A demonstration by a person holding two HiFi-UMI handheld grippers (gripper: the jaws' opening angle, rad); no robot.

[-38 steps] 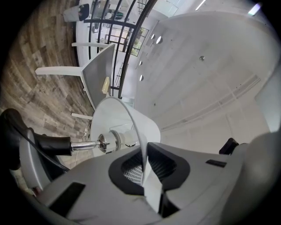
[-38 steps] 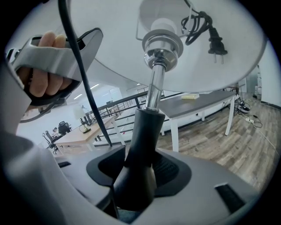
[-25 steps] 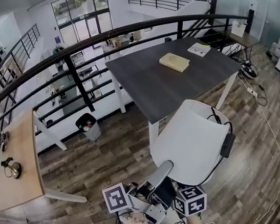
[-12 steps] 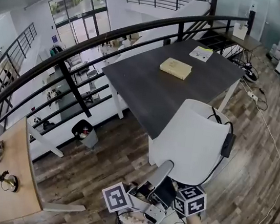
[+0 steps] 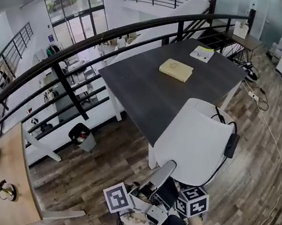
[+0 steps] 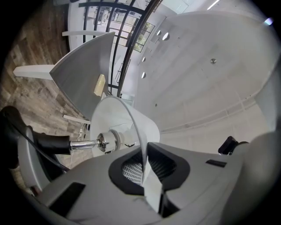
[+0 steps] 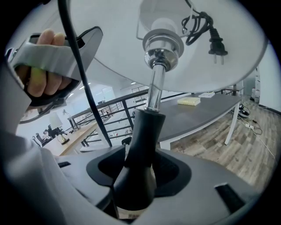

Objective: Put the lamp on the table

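Note:
I hold a lamp with a white shade (image 5: 194, 140) in both grippers, low in the head view. In the left gripper view the shade's thin rim (image 6: 141, 145) runs between the jaws of my left gripper (image 6: 147, 171), which is shut on it. The right gripper (image 7: 138, 169) is shut on the lamp's black stem (image 7: 140, 145), below the chrome neck (image 7: 153, 88). The lamp's plug (image 7: 215, 41) hangs by the shade. The dark grey table (image 5: 150, 84) stands just beyond the lamp, apart from it. In the head view the left gripper (image 5: 145, 196) and right gripper (image 5: 179, 193) sit under the shade.
A tan book (image 5: 175, 70) and papers (image 5: 202, 53) lie on the table's far half. A black railing (image 5: 88, 42) runs behind it. A wooden desk (image 5: 10, 169) with a brass lamp (image 5: 5, 189) stands at the left, near a bin (image 5: 81, 136). Cables (image 5: 271, 133) trail on the floor at the right.
The head view has swung slightly: the wooden desk and brass lamp slide down and left. The lamp and both grippers keep their places in the frame.

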